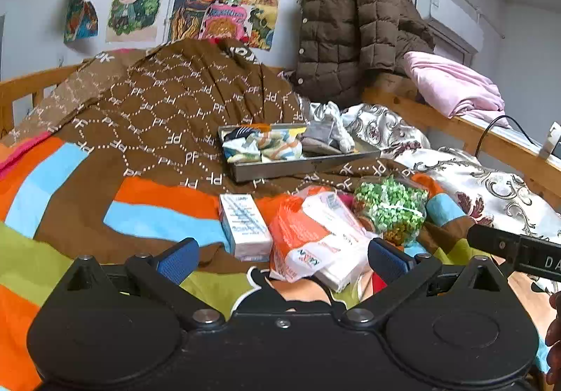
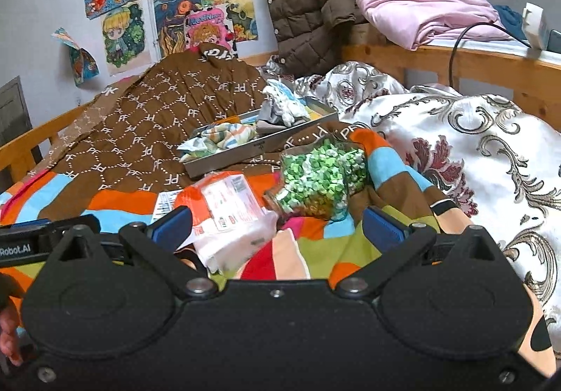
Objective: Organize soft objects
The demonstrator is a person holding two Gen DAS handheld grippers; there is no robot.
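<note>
A metal tray (image 1: 280, 169) (image 2: 224, 161) rests on the brown quilt and holds a striped cloth (image 1: 261, 145) (image 2: 219, 138) and a grey-white cloth (image 1: 328, 133) (image 2: 284, 108). In front of it lie an orange-and-white tissue pack (image 1: 315, 236) (image 2: 231, 212), a small white box (image 1: 245, 226) and a jar of green bits (image 1: 391, 208) (image 2: 317, 179). My left gripper (image 1: 282, 259) is open just short of the tissue pack and box. My right gripper (image 2: 277, 228) is open too, with the tissue pack by its left finger and the jar just beyond.
A colourful striped blanket (image 1: 70, 180) covers the bed, with a brown quilt (image 1: 175, 103) heaped behind and a silver patterned duvet (image 2: 473, 145) on the right. A wooden rail (image 2: 491, 65) carries a pink cloth, a brown jacket and a black cable. Drawings hang on the wall.
</note>
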